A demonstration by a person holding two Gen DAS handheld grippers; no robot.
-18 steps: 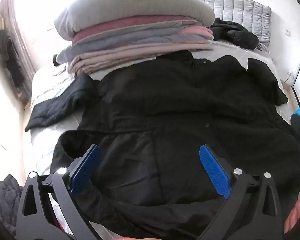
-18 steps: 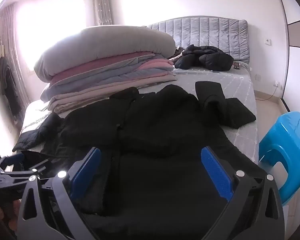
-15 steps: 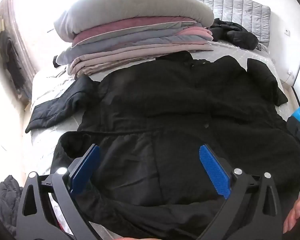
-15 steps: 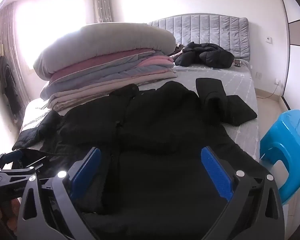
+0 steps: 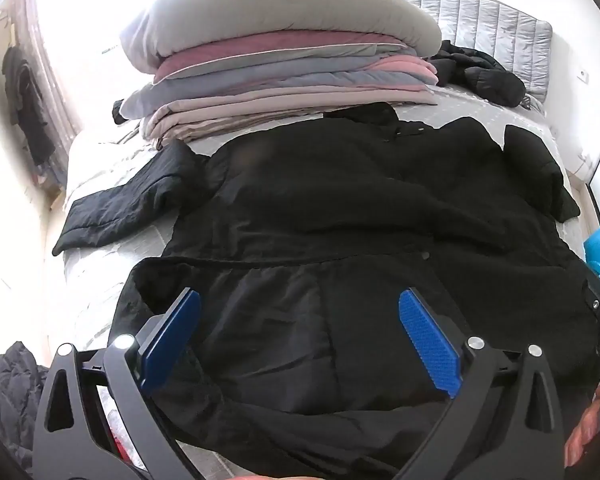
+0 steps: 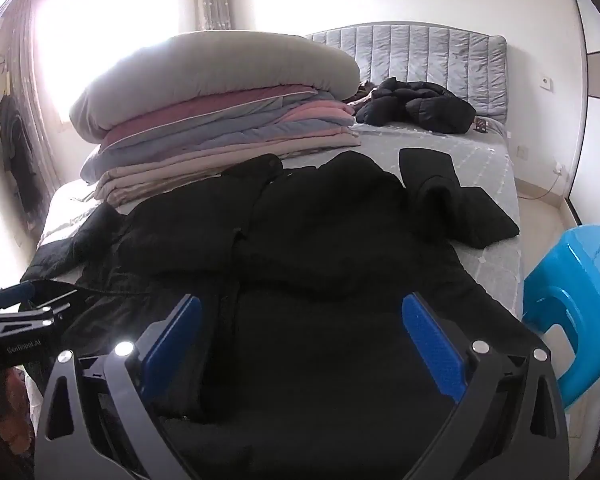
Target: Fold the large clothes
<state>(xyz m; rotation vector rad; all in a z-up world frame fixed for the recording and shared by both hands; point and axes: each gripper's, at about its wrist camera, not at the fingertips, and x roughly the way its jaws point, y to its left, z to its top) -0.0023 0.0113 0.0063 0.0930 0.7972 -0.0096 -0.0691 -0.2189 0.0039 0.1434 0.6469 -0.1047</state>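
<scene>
A large black padded coat lies spread front-up on the bed, collar toward the headboard, hem toward me. One sleeve stretches out left; the other sleeve lies folded at the right. My left gripper is open and empty above the coat's lower left hem. My right gripper is open and empty above the lower right part of the coat. The left gripper also shows at the left edge of the right wrist view.
A tall stack of folded quilts sits on the far left of the bed. Another black jacket lies by the grey headboard. A blue plastic stool stands at the bed's right. Dark clothing lies on the floor at left.
Both grippers have shifted slightly so the view sits a little lower on the bed. The coat has not moved and both grippers stay open.
</scene>
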